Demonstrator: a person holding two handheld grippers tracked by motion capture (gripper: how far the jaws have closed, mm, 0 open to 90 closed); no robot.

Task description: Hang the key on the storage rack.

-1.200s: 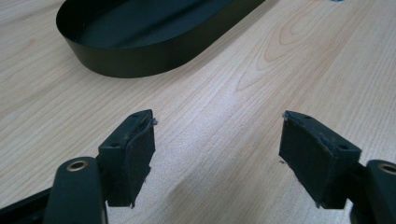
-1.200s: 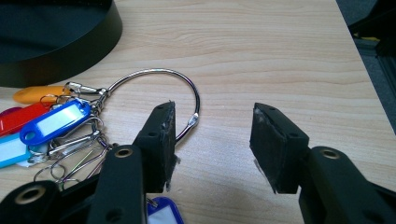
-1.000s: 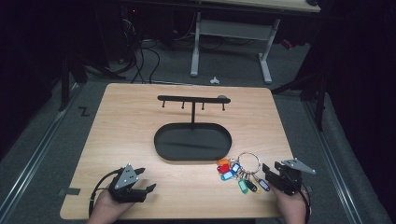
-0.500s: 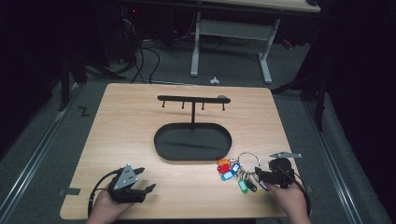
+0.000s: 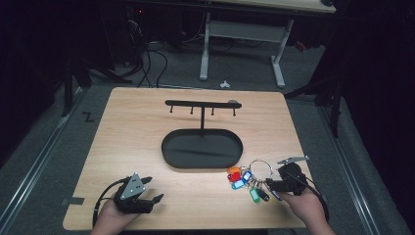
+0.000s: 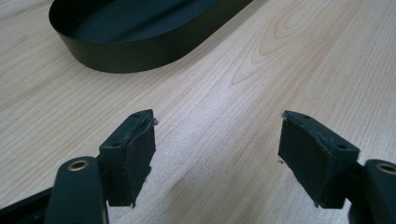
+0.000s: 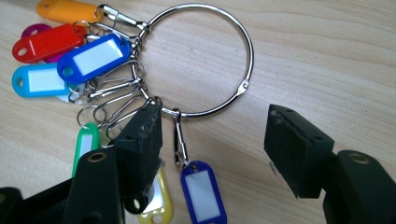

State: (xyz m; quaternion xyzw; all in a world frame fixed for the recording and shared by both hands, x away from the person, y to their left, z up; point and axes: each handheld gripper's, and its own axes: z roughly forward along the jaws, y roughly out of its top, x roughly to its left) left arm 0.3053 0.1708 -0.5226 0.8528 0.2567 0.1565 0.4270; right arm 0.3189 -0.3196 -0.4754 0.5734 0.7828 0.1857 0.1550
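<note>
Progress was judged to be at the very start: the key ring (image 7: pixel 201 60) lay flat on the table (image 5: pixel 132 147), not yet grasped, and the hooks of the stand (image 5: pixel 201 105) carried nothing. The right gripper (image 7: pixel 212 140) was seen with its jaws spread wide, set low over the near arc of the ring; one pad stood on the wire among the clips, the other well clear to the far side, so that nothing was held. Ahead of the jaws and fanned to one side lay the coloured tags (image 7: pixel 70 60), with a blue tag (image 7: pixel 203 191) hanging back between the jaws. Closing on the ring, lifting it and hanging it on a hook were judged to remain. The left gripper (image 6: pixel 217 140) was seen wide apart as well, resting near bare wood, with the black oval tray (image 6: pixel 140 51) ahead of it. That tray, the base of the stand, lay between the ring and the hook bar, and the loose tags were judged likely to snag a closing jaw.
</note>
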